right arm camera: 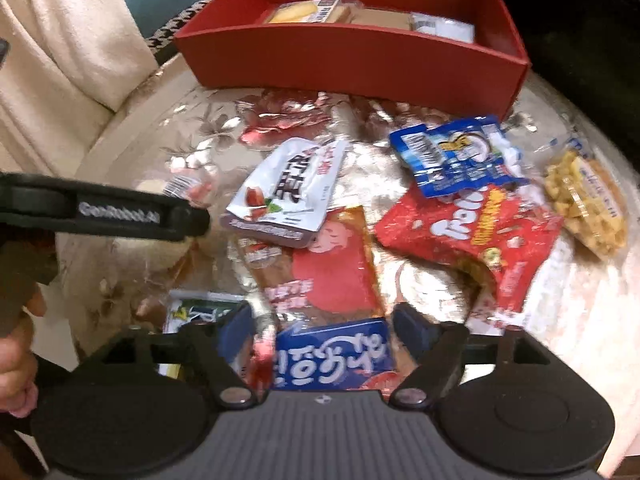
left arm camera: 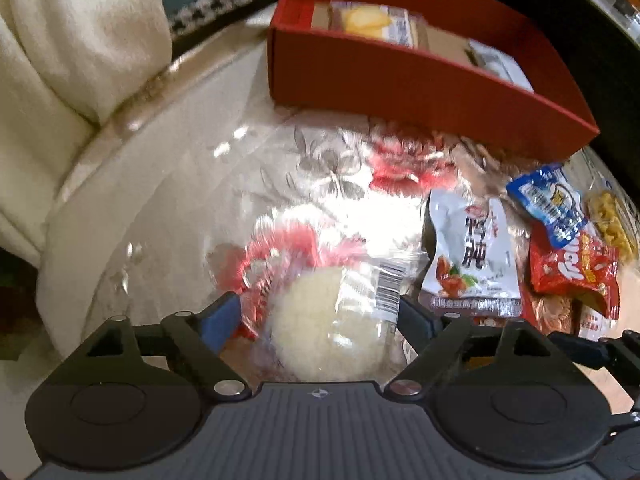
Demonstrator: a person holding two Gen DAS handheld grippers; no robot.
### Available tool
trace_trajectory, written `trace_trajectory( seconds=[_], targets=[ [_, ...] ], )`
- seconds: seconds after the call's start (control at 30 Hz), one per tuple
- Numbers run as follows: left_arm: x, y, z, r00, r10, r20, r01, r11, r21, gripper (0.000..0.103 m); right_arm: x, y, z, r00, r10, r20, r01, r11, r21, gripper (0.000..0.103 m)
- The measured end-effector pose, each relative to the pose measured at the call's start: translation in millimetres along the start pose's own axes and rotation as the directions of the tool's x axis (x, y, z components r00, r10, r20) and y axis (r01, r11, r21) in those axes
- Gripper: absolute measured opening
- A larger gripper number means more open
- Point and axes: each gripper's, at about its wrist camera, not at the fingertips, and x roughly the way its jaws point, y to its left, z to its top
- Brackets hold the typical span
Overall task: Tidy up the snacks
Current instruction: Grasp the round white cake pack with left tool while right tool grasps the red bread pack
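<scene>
My left gripper [left arm camera: 320, 308] has its jaws wide apart around a clear-wrapped pale round cake [left arm camera: 324, 320] lying on the table; I cannot tell if the pads touch the wrapper. My right gripper [right arm camera: 324, 324] is open over a blue packet with white lettering [right arm camera: 332, 356], which lies between the fingers. A red box [left arm camera: 400, 80] at the back holds wrapped snacks; it also shows in the right wrist view [right arm camera: 352, 60]. Loose packets lie in front: white-and-brown pouch [right arm camera: 288, 192], red chip bag [right arm camera: 472, 236], blue-and-white packet [right arm camera: 452, 156], clear bag of yellow pieces [right arm camera: 584, 208], red-and-brown packet [right arm camera: 328, 268].
The round table [left arm camera: 160, 208] has a glossy floral cover. A cream cushioned chair [left arm camera: 60, 80] stands left of it. The left gripper's arm [right arm camera: 100, 208] crosses the right wrist view at the left, with a hand [right arm camera: 16, 352] below it. A green-and-white packet [right arm camera: 200, 312] lies near the front edge.
</scene>
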Motion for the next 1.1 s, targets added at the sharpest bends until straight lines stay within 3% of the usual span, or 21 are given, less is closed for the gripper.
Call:
trace_trajectory(
  seconds=[0.07, 0.27, 0.33, 0.4, 0.47, 0.7, 1.1],
  targets=[
    [1, 2, -1, 1.000, -0.004, -0.006, 0.004, 1.000, -0.004, 0.088, 3, -1, 0, 0.999, 0.038, 0.002, -0.038, 0.999, -0.002, 0.101],
    [3, 4, -1, 1.000, 0.002, -0.009, -0.002, 1.000, 0.000, 0.088, 0, -18, 4, 0.994, 0.107, 0.002, -0.106, 0.992, 0.069, 0.101],
    [3, 2, -2, 1.000, 0.011, -0.010, -0.011, 1.000, 0.015, 0.087, -3, -22, 4, 0.994, 0.105, 0.010, -0.106, 0.989, 0.099, 0.095],
    [3, -1, -3, 1.000, 0.020, -0.005, -0.020, 0.999, 0.030, 0.084, -8, -21, 2, 0.998, 0.053, 0.012, -0.054, 0.995, 0.081, 0.072],
    [2, -5, -3, 1.000, 0.018, 0.001, -0.018, 0.999, 0.048, 0.075, -11, -20, 0, 1.000, 0.016, 0.024, -0.018, 0.998, 0.058, 0.058],
    [-4, -11, -7, 1.000, 0.018, 0.002, -0.018, 0.997, 0.077, 0.067, -18, -14, -7, 0.999, -0.007, 0.032, 0.006, 1.000, 0.020, 0.048],
    [-24, -3, -11, 0.999, -0.020, 0.039, 0.017, 0.998, 0.067, 0.067, -47, -18, -20, 0.994, 0.005, 0.112, -0.012, 0.998, 0.061, 0.045]
  ],
)
